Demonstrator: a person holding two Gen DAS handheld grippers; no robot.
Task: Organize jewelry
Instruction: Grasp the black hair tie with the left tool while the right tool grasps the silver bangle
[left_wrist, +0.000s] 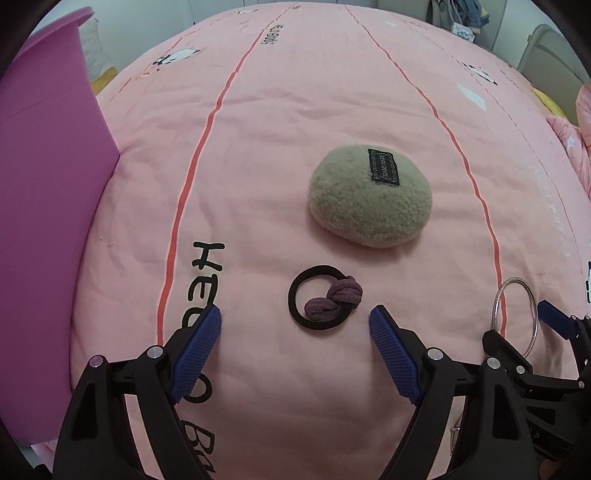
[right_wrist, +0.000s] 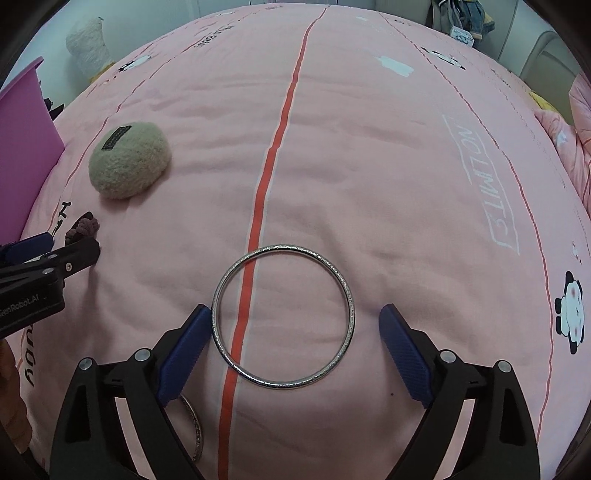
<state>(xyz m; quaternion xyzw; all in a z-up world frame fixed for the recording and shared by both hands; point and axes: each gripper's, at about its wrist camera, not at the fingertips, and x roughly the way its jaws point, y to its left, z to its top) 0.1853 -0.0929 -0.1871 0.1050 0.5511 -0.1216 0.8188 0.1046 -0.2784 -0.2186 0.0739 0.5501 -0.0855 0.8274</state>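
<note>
Second bangle (right_wrist: 195, 432) mostly hidden behind jaws; pink bin (left_wrist: 48, 221) cut off.

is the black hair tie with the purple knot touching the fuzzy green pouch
Apart. The left wrist view shows a clear strip of pink bedsheet between the black hair tie and the fuzzy green pouch.

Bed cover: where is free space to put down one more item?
Free: the bed cover right of the red stripe, beyond the silver bangle. Crowded: left side, with the felt pouch, hair tie and pink bin.
</note>
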